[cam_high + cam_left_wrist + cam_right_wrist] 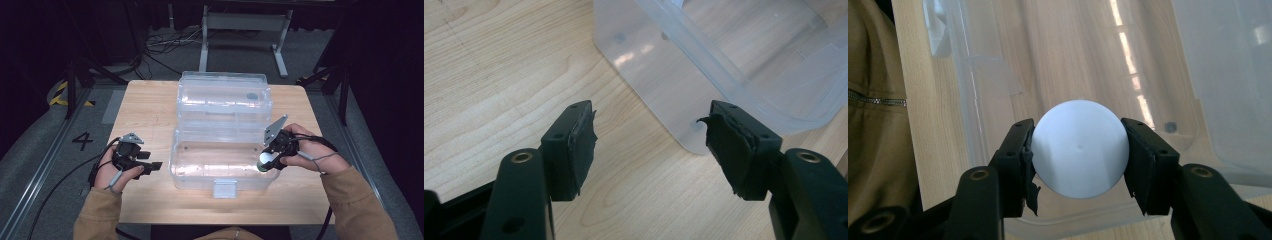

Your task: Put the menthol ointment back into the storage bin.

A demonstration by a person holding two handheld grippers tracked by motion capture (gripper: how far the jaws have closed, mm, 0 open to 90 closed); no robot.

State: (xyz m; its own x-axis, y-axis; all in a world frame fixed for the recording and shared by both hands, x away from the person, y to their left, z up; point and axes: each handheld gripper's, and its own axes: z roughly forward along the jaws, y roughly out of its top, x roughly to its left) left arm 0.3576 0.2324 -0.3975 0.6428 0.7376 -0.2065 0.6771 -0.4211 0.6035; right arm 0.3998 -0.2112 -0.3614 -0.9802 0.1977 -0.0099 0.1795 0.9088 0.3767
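The right gripper (267,161) pinches a white ball (1079,148) squarely between its two pads and holds it just over the near right corner of the open clear plastic box (200,172), seemingly so it can be lowered or let go inside rather than onto the wooden table (145,107). The left gripper (150,166) waits beside the box's left wall with its jaws spread on nothing, probably parked there to steady the box if it shifts.
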